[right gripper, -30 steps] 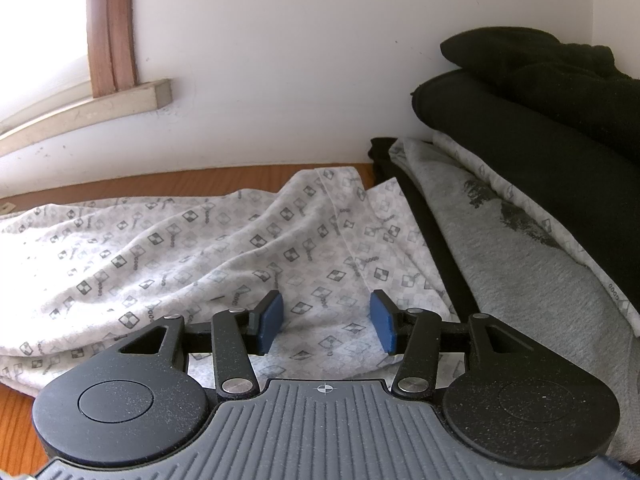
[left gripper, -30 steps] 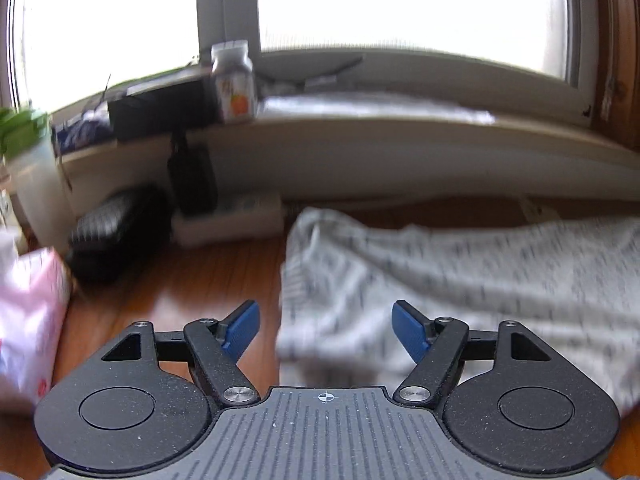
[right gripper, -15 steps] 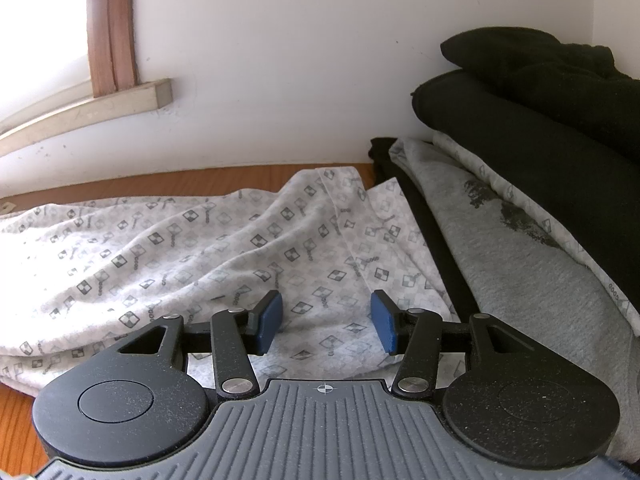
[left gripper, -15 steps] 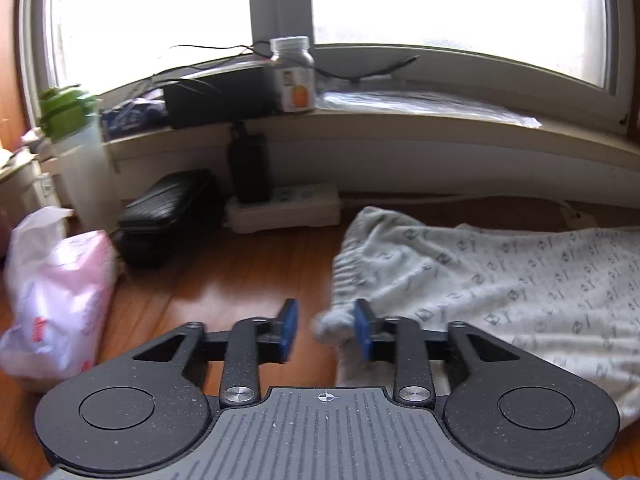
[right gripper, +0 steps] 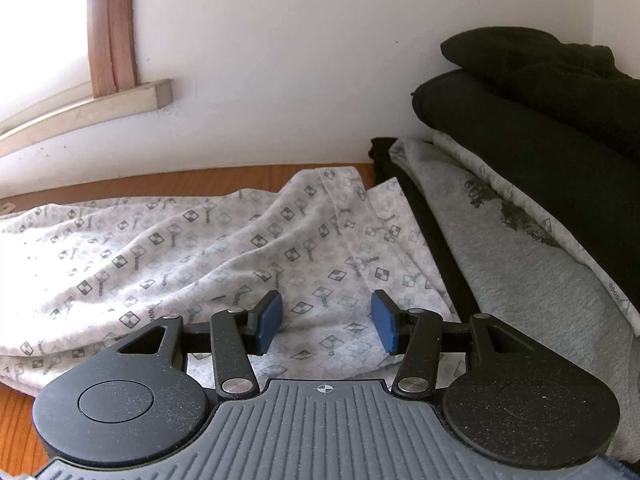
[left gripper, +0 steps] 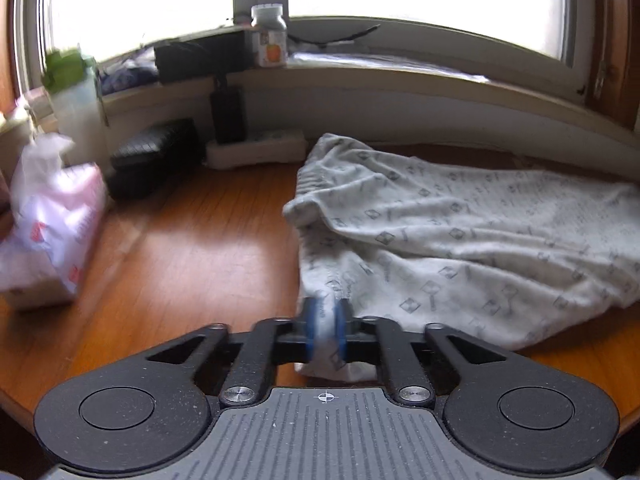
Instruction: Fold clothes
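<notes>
On the wooden table (left gripper: 192, 248), the patterned white garment (left gripper: 460, 240) is lying rumpled, spreading from the centre of the left wrist view out toward 3 o'clock. The left gripper (left gripper: 326, 328) is pinching the garment's near corner, its blue pads pressed together with a fold of cloth squeezed between them. At 9 o'clock from that grip, a pink tissue pack (left gripper: 52, 236) is sitting on the wood, and at 11 o'clock a black case (left gripper: 156, 156) and a white power strip (left gripper: 256, 152) are resting under the windowsill (left gripper: 400, 80), where a jar with an orange label (left gripper: 270, 36) is standing.

In the right wrist view, the right gripper (right gripper: 326, 322) is hovering with its blue fingers (right gripper: 269, 320) spread wide, the garment (right gripper: 200, 248) showing in the gap between them; whether the pads are touching the cloth is unclear. At 2 o'clock, a stack of folded clothes (right gripper: 540, 200) is leaning against the white wall (right gripper: 300, 60), black pieces lying over a grey one, its edge touching the garment.
</notes>
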`<action>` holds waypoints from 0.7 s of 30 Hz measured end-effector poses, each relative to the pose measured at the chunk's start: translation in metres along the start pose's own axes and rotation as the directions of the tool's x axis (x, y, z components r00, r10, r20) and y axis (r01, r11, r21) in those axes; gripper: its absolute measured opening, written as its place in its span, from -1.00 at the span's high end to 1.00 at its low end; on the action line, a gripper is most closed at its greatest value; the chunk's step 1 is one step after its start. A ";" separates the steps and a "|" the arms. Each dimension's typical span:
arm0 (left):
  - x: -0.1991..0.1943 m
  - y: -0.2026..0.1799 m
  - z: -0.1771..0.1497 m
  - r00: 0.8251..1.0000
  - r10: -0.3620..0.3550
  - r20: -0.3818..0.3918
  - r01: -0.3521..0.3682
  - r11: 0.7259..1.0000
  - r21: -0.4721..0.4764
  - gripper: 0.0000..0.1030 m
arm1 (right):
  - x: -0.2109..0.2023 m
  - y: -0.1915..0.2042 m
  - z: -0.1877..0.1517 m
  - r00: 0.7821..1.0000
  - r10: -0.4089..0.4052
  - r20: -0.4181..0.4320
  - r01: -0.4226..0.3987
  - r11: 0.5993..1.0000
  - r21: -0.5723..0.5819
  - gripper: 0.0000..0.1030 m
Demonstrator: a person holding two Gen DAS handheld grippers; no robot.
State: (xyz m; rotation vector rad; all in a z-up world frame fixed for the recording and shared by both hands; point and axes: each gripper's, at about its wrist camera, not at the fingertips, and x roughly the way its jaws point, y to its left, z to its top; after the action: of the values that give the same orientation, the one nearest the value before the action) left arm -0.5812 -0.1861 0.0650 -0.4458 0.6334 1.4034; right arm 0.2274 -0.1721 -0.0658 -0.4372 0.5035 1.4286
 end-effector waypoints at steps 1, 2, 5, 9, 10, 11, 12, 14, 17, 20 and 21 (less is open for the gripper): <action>-0.002 0.008 -0.003 1.000 0.024 -0.015 -0.024 1.000 0.003 0.84 | 0.000 0.000 0.000 1.000 0.000 0.000 0.000 1.000 0.000 0.03; -0.004 0.017 -0.008 0.999 0.037 -0.027 -0.038 0.999 -0.017 0.84 | 0.000 0.000 0.000 1.000 0.000 0.000 0.000 1.000 0.000 0.03; -0.013 0.035 -0.016 0.999 -0.017 -0.028 0.015 0.997 -0.074 0.74 | 0.000 0.000 0.000 1.000 0.004 0.001 -0.004 1.000 -0.002 0.02; -0.027 0.033 -0.007 1.000 0.024 0.009 -0.023 0.998 -0.056 0.44 | 0.000 -0.001 0.000 1.000 0.006 0.001 -0.006 1.000 -0.001 0.02; -0.030 0.031 -0.003 0.999 0.033 0.022 -0.031 0.998 -0.047 0.29 | 0.000 -0.001 0.000 1.000 0.006 0.001 -0.006 1.000 -0.001 0.02; -0.030 0.031 0.004 0.999 0.030 0.034 -0.029 0.999 -0.042 0.16 | 0.001 -0.002 0.000 1.000 0.006 0.001 -0.006 1.000 -0.002 0.02; -0.029 0.030 0.010 0.999 0.025 0.044 -0.024 0.999 -0.038 0.13 | 0.001 -0.002 0.000 1.000 0.006 0.001 -0.006 1.000 -0.002 0.02; -0.021 0.026 0.025 0.998 0.022 0.059 -0.020 0.999 -0.028 0.12 | 0.000 -0.002 0.000 1.000 0.005 0.001 -0.005 1.000 -0.003 0.02; -0.003 0.021 0.050 0.996 0.003 0.084 -0.001 1.000 -0.016 -0.25 | 0.000 -0.002 0.000 1.000 0.005 0.001 -0.005 1.000 -0.002 0.02; 0.025 0.013 0.070 0.997 -0.013 0.075 0.013 1.000 -0.001 -0.26 | -0.001 -0.002 0.000 1.000 0.006 0.001 -0.006 1.000 -0.002 0.02; 0.036 0.010 0.075 0.998 -0.017 0.067 0.017 1.000 0.008 -0.26 | -0.001 -0.002 0.000 1.000 0.007 0.001 -0.007 1.000 -0.002 0.02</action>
State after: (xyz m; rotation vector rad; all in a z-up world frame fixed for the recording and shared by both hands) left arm -0.5787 -0.1094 0.0997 -0.3964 0.5790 1.3936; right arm 0.2295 -0.1728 -0.0651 -0.4366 0.5031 1.4357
